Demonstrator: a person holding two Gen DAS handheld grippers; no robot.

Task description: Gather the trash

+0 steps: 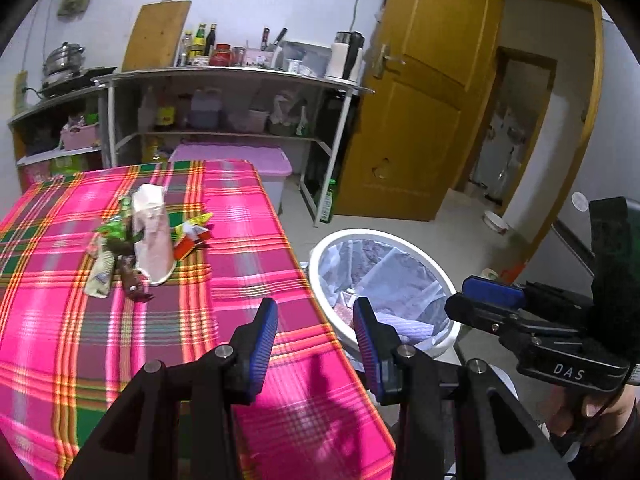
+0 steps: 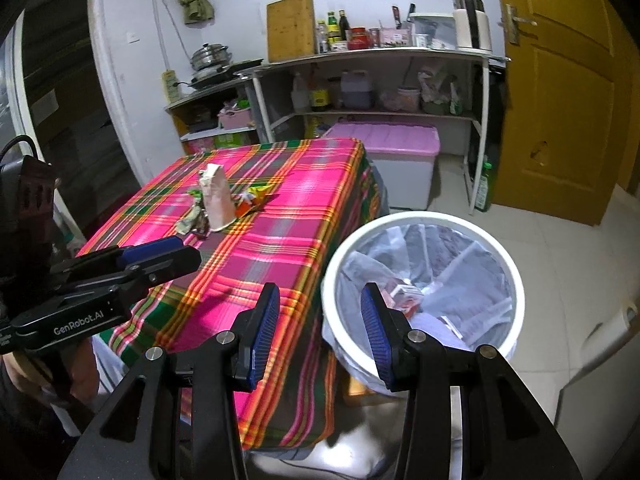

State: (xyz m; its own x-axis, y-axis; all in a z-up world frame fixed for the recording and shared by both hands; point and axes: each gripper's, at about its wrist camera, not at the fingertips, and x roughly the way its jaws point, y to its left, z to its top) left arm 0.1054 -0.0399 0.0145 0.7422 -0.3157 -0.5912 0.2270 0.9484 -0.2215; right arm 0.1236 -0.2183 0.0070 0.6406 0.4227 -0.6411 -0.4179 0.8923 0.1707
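1. My left tongs are apart with nothing between the pads, over the near edge of the desk beside the white bin.
2. My right tongs are also apart and hold nothing, between the desk's corner and the bin's rim.
3. Trash pile sits mid-desk on the pink plaid cloth: a pale carton standing among green and red wrappers.
4. The bin is lined with a clear bag and has cartons inside.

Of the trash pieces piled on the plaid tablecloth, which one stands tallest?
The pale pink carton, upright mid-pile; the green wrappers and red-yellow wrapper beside it lie flat.
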